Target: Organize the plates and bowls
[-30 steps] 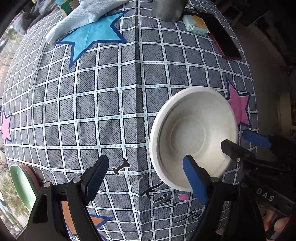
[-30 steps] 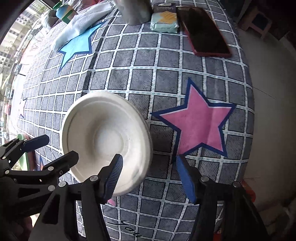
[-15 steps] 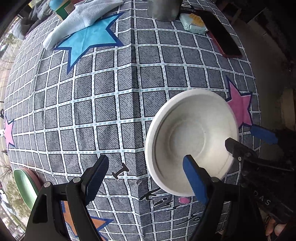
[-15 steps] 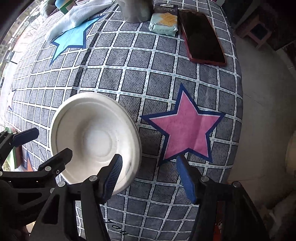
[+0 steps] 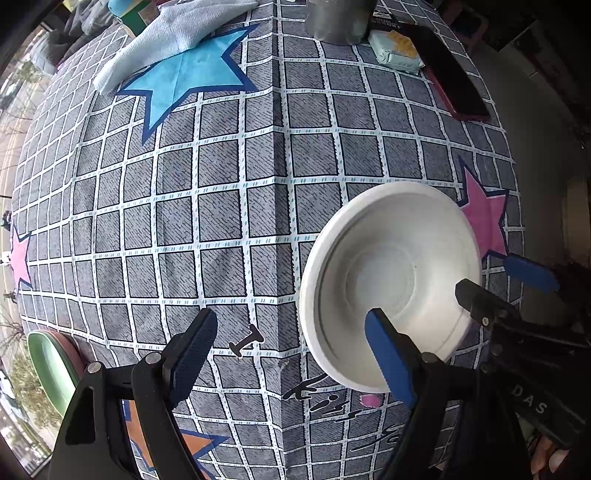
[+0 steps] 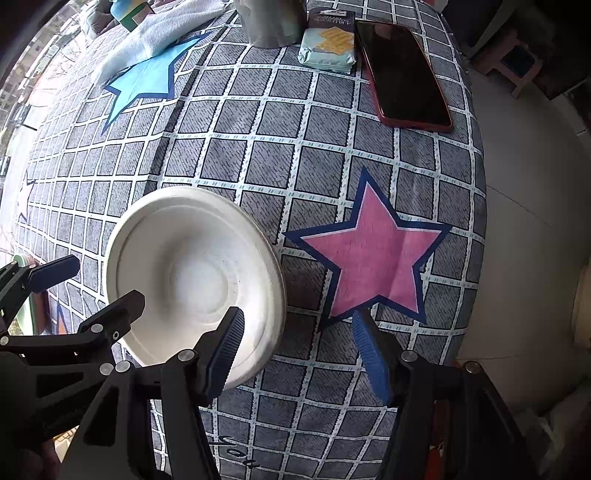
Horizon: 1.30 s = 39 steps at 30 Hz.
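1. Since a second ago, the white bowl (image 5: 391, 280) has slid a little toward the table's middle in your left view, and more of the pink star (image 6: 369, 251) shows clear of it in your right view.
2. Your left gripper (image 5: 291, 354) hangs released, jaws spread wide over bare tablecloth (image 5: 221, 184), one finger just overlapping the bowl's near rim.
3. Your right gripper (image 6: 295, 350) is also released; its jaws straddle the bowl's rim without visibly pinching it.
4. The bowl sits upright near the table edge, unstacked; green and red dishes (image 5: 48, 362) wait at the far left edge. Little looks done.
5. A phone (image 6: 402, 70), packet (image 6: 328, 46), metal cup (image 6: 271, 22) and towel (image 5: 177, 37) line the far side, well apart.
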Tool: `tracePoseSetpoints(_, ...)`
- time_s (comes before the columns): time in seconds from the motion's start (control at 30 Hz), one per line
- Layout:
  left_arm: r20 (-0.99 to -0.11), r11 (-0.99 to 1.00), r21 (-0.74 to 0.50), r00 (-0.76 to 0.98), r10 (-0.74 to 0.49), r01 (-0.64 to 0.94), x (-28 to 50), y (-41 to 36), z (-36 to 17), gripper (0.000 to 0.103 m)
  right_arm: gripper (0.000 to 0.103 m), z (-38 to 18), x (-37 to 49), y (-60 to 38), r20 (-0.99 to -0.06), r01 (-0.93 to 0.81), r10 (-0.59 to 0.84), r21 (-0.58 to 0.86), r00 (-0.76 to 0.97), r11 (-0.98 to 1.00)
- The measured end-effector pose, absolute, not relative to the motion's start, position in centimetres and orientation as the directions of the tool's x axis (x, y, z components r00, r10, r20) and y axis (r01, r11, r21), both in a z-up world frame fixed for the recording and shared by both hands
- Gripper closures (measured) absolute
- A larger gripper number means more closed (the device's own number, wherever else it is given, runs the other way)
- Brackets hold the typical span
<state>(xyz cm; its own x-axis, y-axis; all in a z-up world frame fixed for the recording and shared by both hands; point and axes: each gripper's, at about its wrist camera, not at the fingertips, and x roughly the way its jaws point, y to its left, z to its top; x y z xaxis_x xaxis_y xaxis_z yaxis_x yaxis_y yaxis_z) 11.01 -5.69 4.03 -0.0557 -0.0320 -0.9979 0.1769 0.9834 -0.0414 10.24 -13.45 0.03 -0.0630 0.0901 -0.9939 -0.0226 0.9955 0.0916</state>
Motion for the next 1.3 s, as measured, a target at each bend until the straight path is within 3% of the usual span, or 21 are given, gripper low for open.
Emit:
tracePoseSetpoints(0.5, -0.996, 0.982, -0.088, -0.020, -0.086, 0.168, 5.8, -3.9, 8.2, 0.017, 0.040, 4.4, 4.9, -16.3, -0.989, 0.008, 0.149, 0.149, -0.004, 0.989)
tracePoseSetpoints(0.6, -0.995, 0.980, -0.102, -0.026, -0.099, 0.172, 4.2, -3.5, 9.1, 0.017, 0.023, 4.9, 3.4, -16.4, -0.988, 0.002, 0.155, 0.155, 0.004, 0.988)
tracePoseSetpoints(1.0, -0.991, 0.995, -0.046, 0.122, -0.057, 0.093, 2.1, -0.8, 13.1, 0.016, 0.023, 7.1, 0.9, -14.8, -0.984, 0.025, 0.142, 0.146, 0.109, 0.989)
tracePoseSetpoints(1.1, -0.992, 0.987, -0.097, 0.074, -0.107, 0.125, 1.9, -0.8, 13.2, 0.016, 0.023, 7.5, 0.8, -14.9, -0.970, 0.025, 0.202, 0.208, 0.136, 0.978)
tracePoseSetpoints(1.3, -0.997, 0.991, -0.059, 0.049, -0.066, 0.123, 1.2, -0.7, 13.2, 0.012, 0.023, 7.0, 0.9, -14.5, -0.971, -0.026, 0.232, 0.231, 0.055, 0.973)
